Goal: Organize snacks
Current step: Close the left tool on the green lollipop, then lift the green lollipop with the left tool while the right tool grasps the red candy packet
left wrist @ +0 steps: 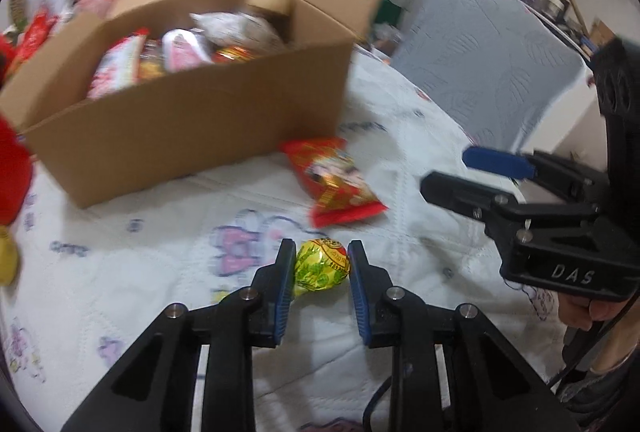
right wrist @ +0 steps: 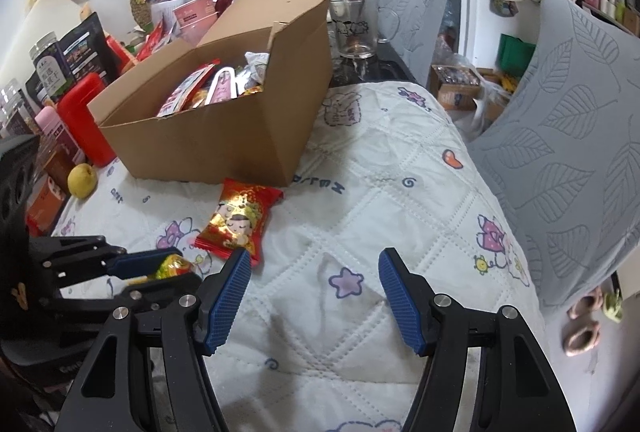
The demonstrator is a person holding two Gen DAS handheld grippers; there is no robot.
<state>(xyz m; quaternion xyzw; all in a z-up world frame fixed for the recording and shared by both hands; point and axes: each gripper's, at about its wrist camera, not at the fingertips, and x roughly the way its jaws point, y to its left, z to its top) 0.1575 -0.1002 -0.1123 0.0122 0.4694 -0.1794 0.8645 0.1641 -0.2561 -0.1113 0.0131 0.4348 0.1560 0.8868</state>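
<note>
The left gripper (left wrist: pixel 321 264) is clamping a small round foil-wrapped candy (left wrist: pixel 321 264) on the quilted cloth (left wrist: pixel 160 232), near the cardboard box (left wrist: pixel 192 119). The candy is looking light, hard and slippery, best pinched across its middle. The right gripper (right wrist: pixel 314 286) is hanging open, empty, beside a red snack packet (right wrist: pixel 236 218).

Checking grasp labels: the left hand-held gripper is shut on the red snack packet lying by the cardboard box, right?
Not the red snack packet. The left wrist view shows the left hand-held gripper shut on the yellow-green wrapped candy; the packet lies free by the cardboard box.
</note>
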